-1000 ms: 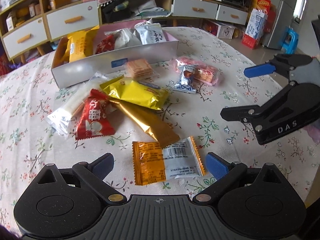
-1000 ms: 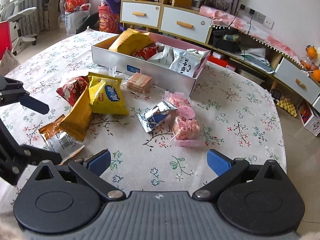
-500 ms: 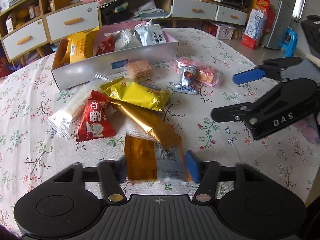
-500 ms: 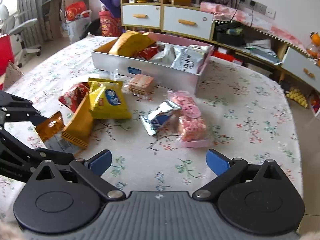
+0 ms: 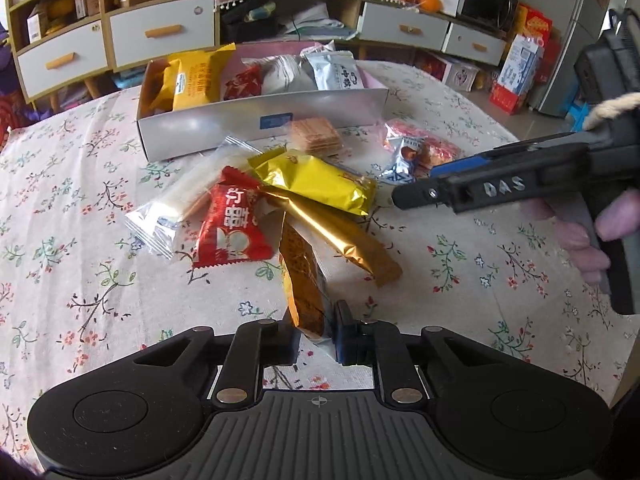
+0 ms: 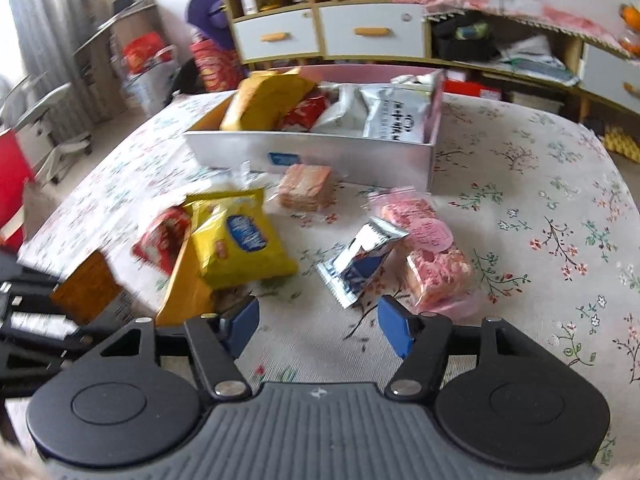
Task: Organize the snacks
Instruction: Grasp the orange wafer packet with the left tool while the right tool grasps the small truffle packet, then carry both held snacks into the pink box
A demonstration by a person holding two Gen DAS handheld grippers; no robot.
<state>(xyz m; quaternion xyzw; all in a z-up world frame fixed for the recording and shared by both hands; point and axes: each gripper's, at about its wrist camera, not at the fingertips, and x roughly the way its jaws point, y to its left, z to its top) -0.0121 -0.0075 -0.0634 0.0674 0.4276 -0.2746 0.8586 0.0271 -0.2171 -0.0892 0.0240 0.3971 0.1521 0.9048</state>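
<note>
- Since a second ago, the left hand-held gripper point(image 5: 316, 330) has gone from spread wide to clamped on the orange snack packet point(image 5: 302, 280), which now stands on edge, lifted off the flowered cloth of the bench point(image 5: 80, 280).
- Its jaws are closing, with the packet pinched between the blue pads point(image 5: 343, 330).
- On the other side, the right hand-held gripper point(image 6: 316, 320) has narrowed from fully wide; its jaws are closing with nothing between them, just short of the silver-blue packet point(image 6: 360, 264) and the pink snack bag point(image 6: 432, 256).
- Loose on the bench lie a yellow packet point(image 5: 320, 184), a gold stick pack point(image 5: 344, 240), a red packet point(image 5: 232, 228) and a clear-wrapped white bar point(image 5: 180, 204).
- Behind them, wrapped biscuits point(image 5: 316, 142) touch the silver snack box point(image 5: 224, 128), already holding several packets.
</note>
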